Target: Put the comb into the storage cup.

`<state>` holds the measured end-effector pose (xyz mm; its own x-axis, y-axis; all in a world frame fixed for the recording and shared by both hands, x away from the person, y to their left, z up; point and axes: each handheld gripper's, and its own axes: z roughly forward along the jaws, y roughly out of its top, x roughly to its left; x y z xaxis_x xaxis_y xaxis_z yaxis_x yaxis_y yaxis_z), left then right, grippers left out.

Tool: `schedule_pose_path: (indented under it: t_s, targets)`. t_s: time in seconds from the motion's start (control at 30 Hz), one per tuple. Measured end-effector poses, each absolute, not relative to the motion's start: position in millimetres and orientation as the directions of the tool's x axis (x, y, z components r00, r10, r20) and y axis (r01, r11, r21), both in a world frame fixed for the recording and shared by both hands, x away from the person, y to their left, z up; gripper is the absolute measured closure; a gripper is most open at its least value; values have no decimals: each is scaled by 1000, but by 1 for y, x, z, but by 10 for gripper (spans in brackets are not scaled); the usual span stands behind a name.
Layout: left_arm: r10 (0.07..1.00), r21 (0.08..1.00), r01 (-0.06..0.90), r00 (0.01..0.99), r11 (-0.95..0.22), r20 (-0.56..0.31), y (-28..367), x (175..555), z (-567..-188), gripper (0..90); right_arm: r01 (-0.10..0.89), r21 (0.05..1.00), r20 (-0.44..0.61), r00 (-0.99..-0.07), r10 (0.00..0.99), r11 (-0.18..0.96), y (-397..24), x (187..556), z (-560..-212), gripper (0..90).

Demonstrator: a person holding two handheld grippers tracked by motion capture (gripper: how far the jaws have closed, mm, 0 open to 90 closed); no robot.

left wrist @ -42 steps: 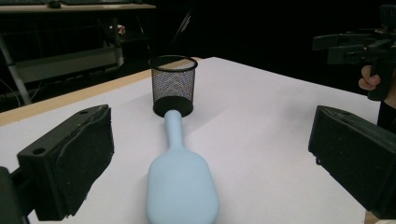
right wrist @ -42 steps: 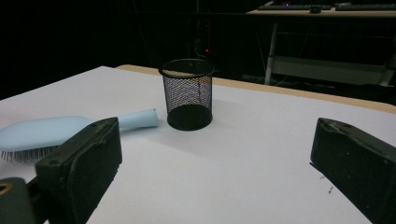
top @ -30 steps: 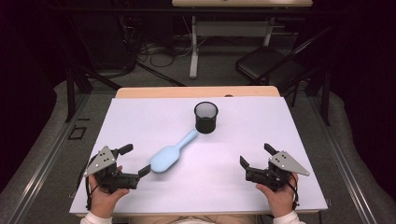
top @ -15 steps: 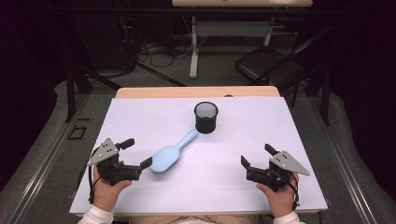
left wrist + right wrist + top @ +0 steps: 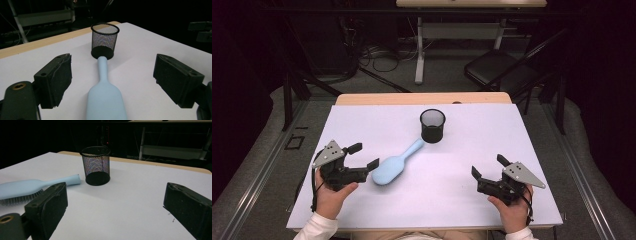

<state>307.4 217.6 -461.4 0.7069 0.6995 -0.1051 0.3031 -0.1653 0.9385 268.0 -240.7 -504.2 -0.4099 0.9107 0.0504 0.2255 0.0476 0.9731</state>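
A light blue hairbrush (image 5: 394,165) lies bristles down on the white table cover (image 5: 472,145). Its handle tip reaches the foot of a black mesh pen cup (image 5: 432,125). My left gripper (image 5: 366,156) sits at the brush's wide end. Its jaws have just been closing but still stand open. In the left gripper view the brush head (image 5: 105,100) lies between the pads (image 5: 56,80) without touching them, and the cup (image 5: 104,40) stands straight ahead. My right gripper (image 5: 488,166) rests open at the front right with nothing in it. The right gripper view shows the cup (image 5: 96,165) and the brush (image 5: 25,187).
The table's wooden back edge (image 5: 422,98) runs behind the cup. Beyond it are a dark floor, cables, a white desk frame (image 5: 419,55) and a folded black chair (image 5: 497,70). Bare white cover lies between the two grippers.
My left gripper has moved forward and to the right, up to the brush's wide end, and its jaws have narrowed a little. The right gripper, the brush and the cup have not moved.
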Motion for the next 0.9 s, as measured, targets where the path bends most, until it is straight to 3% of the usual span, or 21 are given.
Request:
schedule_pose_path:
  t_s: [0.33, 0.7, 0.9]
  targets:
    - [717, 923, 348, 686, -167, -129, 206, 323, -455, 225, 231, 972, 62, -400, 914, 36, -243, 269, -505, 60]
    - [715, 907, 389, 680, -162, -164, 199, 340, -451, 393, 240, 970, 62, -394, 917, 38, -244, 271, -506, 62]
    - [733, 896, 412, 659, -168, -166, 194, 351, -452, 429, 245, 969, 64, -393, 917, 37, -244, 271, -506, 61]
